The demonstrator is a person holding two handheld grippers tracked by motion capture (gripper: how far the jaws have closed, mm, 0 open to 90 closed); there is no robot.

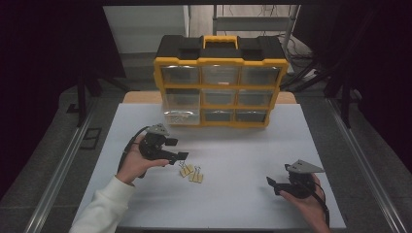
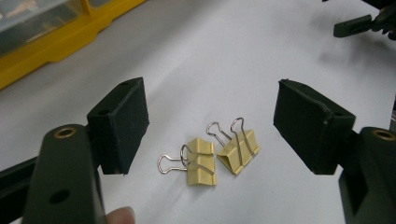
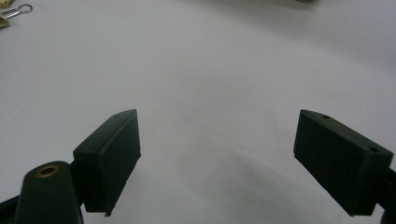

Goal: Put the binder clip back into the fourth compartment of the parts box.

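Left hand-held gripper (image 2: 210, 126) is hovering wide open over two yellow binder clips (image 2: 219, 154) lying side by side on the white tabletop (image 1: 243, 155), lining up a pick. Right hand-held gripper (image 3: 217, 158) is idling wide open and empty, well apart. Next move likely needs lowering and closing on one clip.

A white table (image 1: 233, 194) with metal rails (image 1: 63, 170) along both sides stands on grey floor (image 1: 384, 145) in a dim room, dark curtains (image 1: 43, 48) hanging left and right, with a yellow-and-black drawer cabinet (image 1: 221, 82) at the table's far edge and a pale wall panel (image 1: 143, 26) behind it.
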